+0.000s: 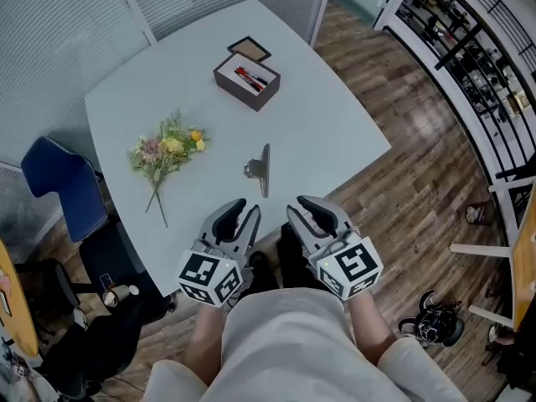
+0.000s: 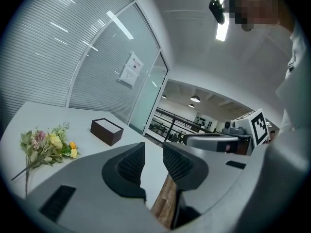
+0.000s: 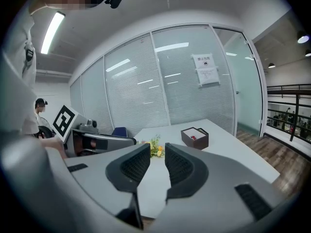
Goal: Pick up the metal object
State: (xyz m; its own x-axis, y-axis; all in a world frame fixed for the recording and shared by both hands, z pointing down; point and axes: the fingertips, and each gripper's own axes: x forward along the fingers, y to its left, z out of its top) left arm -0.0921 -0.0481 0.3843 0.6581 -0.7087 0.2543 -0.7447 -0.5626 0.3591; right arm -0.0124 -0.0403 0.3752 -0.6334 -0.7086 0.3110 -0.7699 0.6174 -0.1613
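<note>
The metal object (image 1: 261,170), a small silvery clip with a long handle, lies flat on the pale table (image 1: 335,124) near its front edge. My left gripper (image 1: 247,209) hovers just short of it at the table edge, open by a narrow gap with nothing between the pads (image 2: 153,152). My right gripper (image 1: 303,208) is alongside, to the right of the clip, also open by a narrow gap and empty (image 3: 158,157). The clip is hidden behind the jaws in both gripper views.
A flower bouquet (image 1: 167,149) lies left of the clip, and a dark brown open box (image 1: 246,79) with its lid beside it sits farther back. A blue chair (image 1: 59,182) stands at the table's left. Wooden floor (image 1: 402,166) and a black railing lie to the right.
</note>
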